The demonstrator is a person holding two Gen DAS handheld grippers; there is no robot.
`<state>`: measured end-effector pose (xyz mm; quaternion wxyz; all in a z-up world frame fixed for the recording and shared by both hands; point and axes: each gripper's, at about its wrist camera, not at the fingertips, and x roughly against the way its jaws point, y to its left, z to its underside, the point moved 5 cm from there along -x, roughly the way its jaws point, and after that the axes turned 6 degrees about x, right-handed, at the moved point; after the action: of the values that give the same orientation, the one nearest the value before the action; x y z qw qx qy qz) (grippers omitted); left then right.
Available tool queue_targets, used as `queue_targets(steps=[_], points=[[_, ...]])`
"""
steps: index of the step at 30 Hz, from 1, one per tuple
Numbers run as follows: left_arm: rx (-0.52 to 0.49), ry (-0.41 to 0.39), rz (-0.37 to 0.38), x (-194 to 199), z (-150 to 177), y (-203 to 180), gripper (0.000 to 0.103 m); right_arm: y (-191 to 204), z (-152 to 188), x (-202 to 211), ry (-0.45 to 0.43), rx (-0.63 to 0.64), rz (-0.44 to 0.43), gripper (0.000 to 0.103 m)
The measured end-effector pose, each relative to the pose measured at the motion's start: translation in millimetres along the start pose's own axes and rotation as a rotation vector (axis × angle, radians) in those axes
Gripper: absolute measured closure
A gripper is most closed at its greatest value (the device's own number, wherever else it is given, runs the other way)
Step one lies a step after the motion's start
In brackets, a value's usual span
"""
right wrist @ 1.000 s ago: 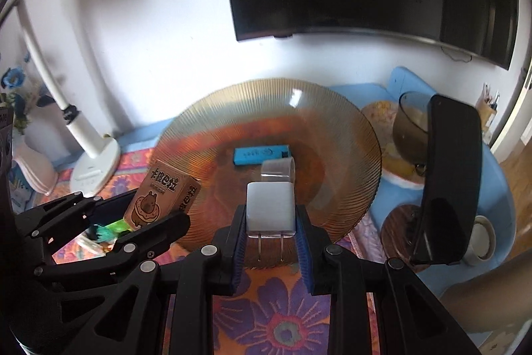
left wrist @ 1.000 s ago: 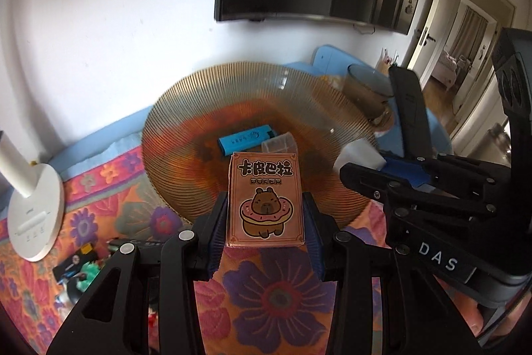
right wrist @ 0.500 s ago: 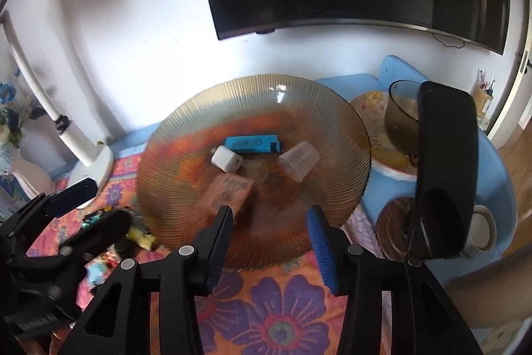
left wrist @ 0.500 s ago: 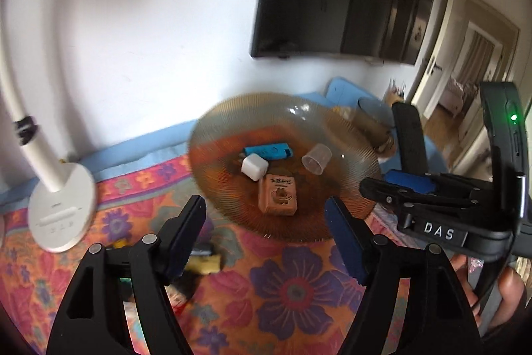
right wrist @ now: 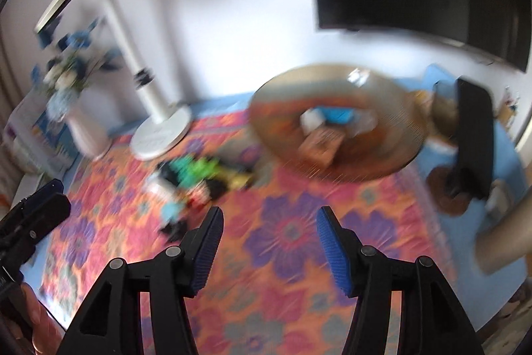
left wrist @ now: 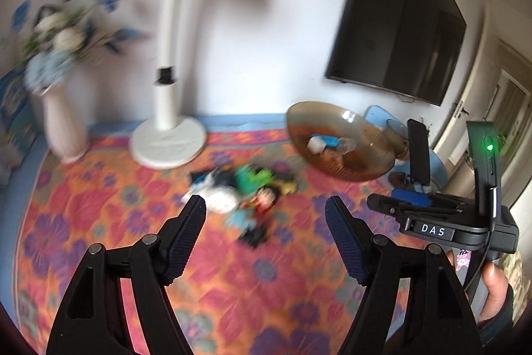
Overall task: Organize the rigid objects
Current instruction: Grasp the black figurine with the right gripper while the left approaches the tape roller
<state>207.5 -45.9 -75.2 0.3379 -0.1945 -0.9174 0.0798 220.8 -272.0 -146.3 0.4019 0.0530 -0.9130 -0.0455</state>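
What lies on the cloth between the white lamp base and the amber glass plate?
A blurred pile of small items lies on the floral cloth between the lamp base and the amber plate; clearest in the left wrist view, and too smeared to name singly.

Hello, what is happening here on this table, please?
A person is sorting small objects into the amber glass plate. The plate holds a white charger, a blue stick and an orange box. Both the left gripper and the right gripper, whose jaws are opening, are empty, facing the pile of small toys on the floral cloth.
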Motion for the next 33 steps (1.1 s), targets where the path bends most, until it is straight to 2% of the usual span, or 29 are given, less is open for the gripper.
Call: queue_targets(steps=[6,12,15,18,21,24,30,33], points=[[0.035,0.034,-0.077,12,33,38,0.030,41,30,-9,0.032,0.066,-0.031,0.046],[0.044,0.101,-0.088,-2,50,56,0.030,53,41,-19,0.062,0.081,-0.053,0.046],[0.050,0.138,-0.064,-17,48,61,0.030,55,39,-23,0.065,0.072,-0.061,0.046],[0.039,0.172,-0.040,-40,36,63,0.030,59,36,-34,0.076,0.069,-0.097,0.046],[-0.044,0.215,-0.053,-72,22,64,0.030,65,35,-49,0.089,0.079,-0.127,0.046],[-0.121,0.258,-0.026,-110,11,69,0.030,73,32,-71,0.112,0.089,-0.150,0.045],[-0.160,0.295,0.022,-162,-6,85,0.030,93,26,-117,0.163,0.119,-0.187,0.043],[-0.166,0.314,0.078,-180,-10,84,0.030,100,23,-136,0.176,0.133,-0.173,0.043]])
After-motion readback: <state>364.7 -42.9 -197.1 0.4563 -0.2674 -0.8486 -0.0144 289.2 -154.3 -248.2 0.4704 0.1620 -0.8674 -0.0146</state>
